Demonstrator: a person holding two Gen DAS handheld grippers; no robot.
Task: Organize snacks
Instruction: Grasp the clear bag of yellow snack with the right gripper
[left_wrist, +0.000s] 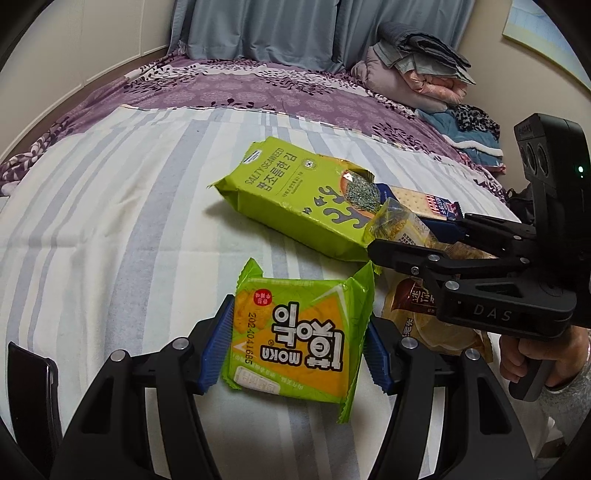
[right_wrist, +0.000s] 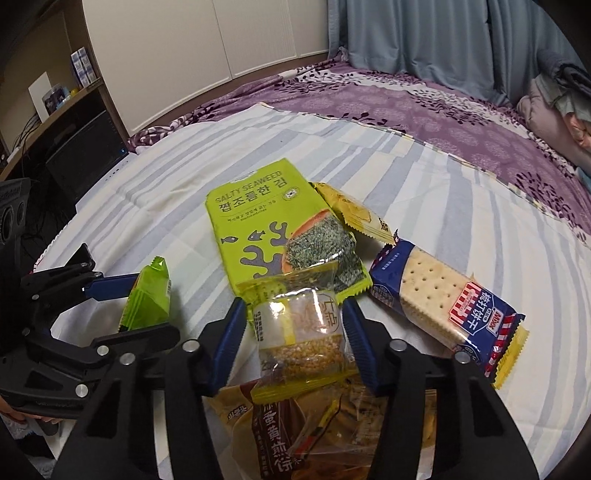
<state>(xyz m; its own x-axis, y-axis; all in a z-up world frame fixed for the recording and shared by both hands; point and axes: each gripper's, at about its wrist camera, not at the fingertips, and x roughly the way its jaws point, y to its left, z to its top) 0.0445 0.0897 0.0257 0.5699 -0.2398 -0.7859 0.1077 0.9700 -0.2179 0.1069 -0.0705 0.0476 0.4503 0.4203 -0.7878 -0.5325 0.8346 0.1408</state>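
Observation:
My left gripper (left_wrist: 295, 347) is shut on a green and orange MOKA snack packet (left_wrist: 295, 339), held just over the striped sheet; it shows edge-on in the right wrist view (right_wrist: 147, 299). My right gripper (right_wrist: 295, 339) is shut on a clear and yellow grain bar packet (right_wrist: 299, 332), held above the snack pile; it also shows in the left wrist view (left_wrist: 399, 225). A green salty seaweed pack (right_wrist: 258, 225) lies in the middle. A blue cracker pack (right_wrist: 443, 302) lies to its right. A brown pancake snack bag (right_wrist: 288, 435) lies under my right gripper.
A white and grey striped sheet (left_wrist: 110, 221) covers the near part of the bed, with a purple floral cover (left_wrist: 258, 88) beyond. Folded blankets (left_wrist: 413, 66) are piled at the far right. A yellow packet (right_wrist: 354, 214) lies behind the seaweed pack. A shelf unit (right_wrist: 66, 122) stands left of the bed.

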